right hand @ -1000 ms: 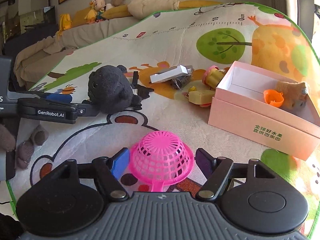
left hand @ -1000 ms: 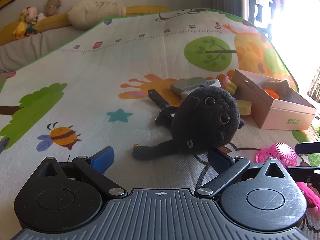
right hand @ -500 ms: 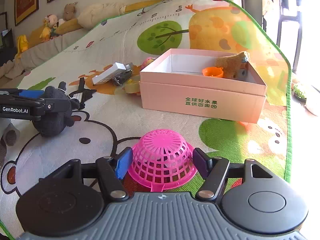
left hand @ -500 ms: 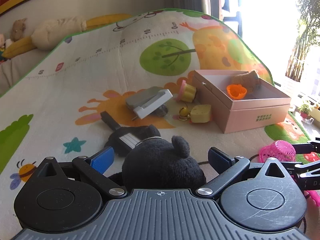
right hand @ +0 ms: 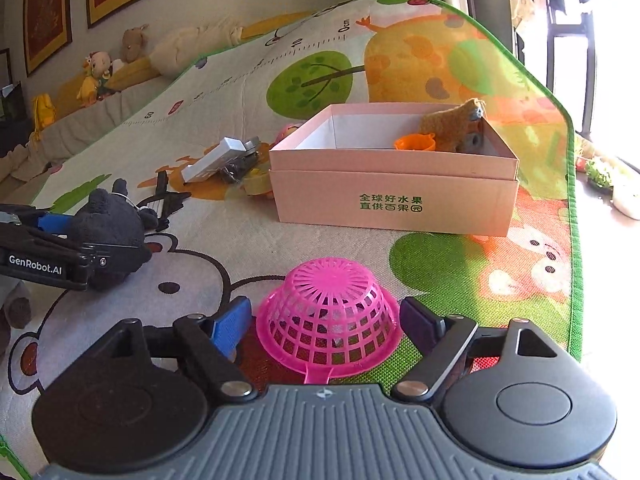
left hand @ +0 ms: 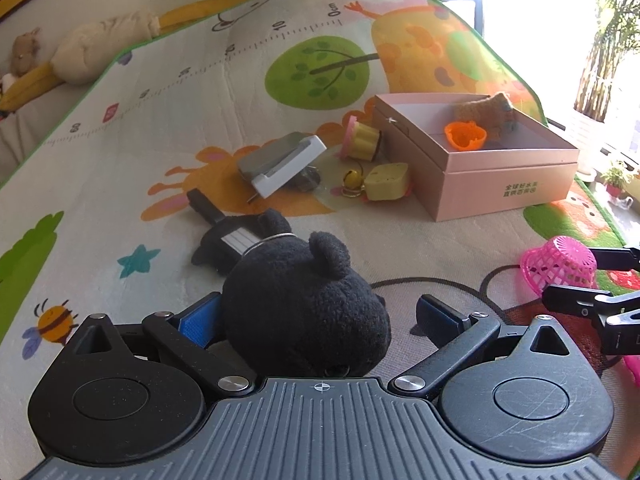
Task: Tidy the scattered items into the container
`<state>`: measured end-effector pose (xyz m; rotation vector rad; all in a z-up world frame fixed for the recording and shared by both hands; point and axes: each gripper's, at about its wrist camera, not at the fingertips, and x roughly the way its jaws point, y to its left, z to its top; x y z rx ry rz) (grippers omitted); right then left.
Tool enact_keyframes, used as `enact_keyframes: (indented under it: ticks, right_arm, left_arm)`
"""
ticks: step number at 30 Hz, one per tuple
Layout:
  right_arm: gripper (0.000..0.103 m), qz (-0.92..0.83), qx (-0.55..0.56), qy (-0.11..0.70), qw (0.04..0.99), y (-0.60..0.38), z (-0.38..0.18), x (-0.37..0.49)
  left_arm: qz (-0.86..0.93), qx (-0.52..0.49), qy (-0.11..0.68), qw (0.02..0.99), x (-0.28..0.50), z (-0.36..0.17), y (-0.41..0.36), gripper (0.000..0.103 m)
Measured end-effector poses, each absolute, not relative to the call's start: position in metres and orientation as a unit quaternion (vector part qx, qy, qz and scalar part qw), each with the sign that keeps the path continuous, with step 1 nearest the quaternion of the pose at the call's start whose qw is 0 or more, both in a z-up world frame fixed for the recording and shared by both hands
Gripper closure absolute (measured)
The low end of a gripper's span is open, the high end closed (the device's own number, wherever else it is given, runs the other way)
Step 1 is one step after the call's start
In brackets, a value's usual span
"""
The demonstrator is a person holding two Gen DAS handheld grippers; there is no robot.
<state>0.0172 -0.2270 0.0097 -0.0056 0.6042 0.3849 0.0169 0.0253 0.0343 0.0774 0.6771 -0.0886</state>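
Observation:
My left gripper (left hand: 316,318) is open around a black plush toy (left hand: 308,308) that lies on the play mat; the left finger touches it, the right finger stands apart. My right gripper (right hand: 326,320) is open around an upturned pink plastic basket (right hand: 328,316), fingers just off its sides. The pink cardboard box (right hand: 394,196) stands ahead on the mat, holding an orange cup (right hand: 414,142) and a brown plush (right hand: 454,126). The box (left hand: 500,184) shows to the right in the left wrist view, and so does the basket (left hand: 560,264).
Left of the box lie a grey-white case (left hand: 280,162), a yellow cheese-shaped toy (left hand: 386,182), a small bell (left hand: 352,180), a yellow-pink cup toy (left hand: 362,142) and a black tool (left hand: 224,226). Stuffed toys line a sofa (right hand: 104,76) at the back.
The left gripper has moved over the black plush, which now sits between its fingers. The right gripper has kept the pink basket between its fingers while the view swung toward the box.

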Motion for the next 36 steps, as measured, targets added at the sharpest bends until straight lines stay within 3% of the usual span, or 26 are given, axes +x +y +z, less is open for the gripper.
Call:
enact_keyframes:
  ticks: [5,9,16,29,36]
  right_arm:
    - [0.019,0.188,0.016,0.303,0.934,-0.231,0.009,0.019]
    - [0.019,0.187,0.023,0.305,0.934,-0.233,0.008,0.02]
    - [0.018,0.185,0.018,0.307,0.933,-0.232,0.007,0.02]
    - [0.018,0.185,0.04,0.302,0.935,-0.238,0.006,0.019]
    - [0.018,0.183,0.044,0.301,0.935,-0.239,0.007,0.018]
  left_arm:
    - [-0.158,-0.008,0.34,0.927,-0.001,0.041,0.019,0.0]
    - [-0.197,0.017,0.342,0.919,-0.015,0.039,0.008,0.0]
    - [-0.166,0.123,0.31,0.928,-0.021,0.033,-0.009,0.0]
    - [-0.221,0.092,0.318,0.917,-0.022,0.035,-0.012,0.0]
    - [-0.14,0.085,0.315,0.935,-0.006,0.033,-0.011,0.0]
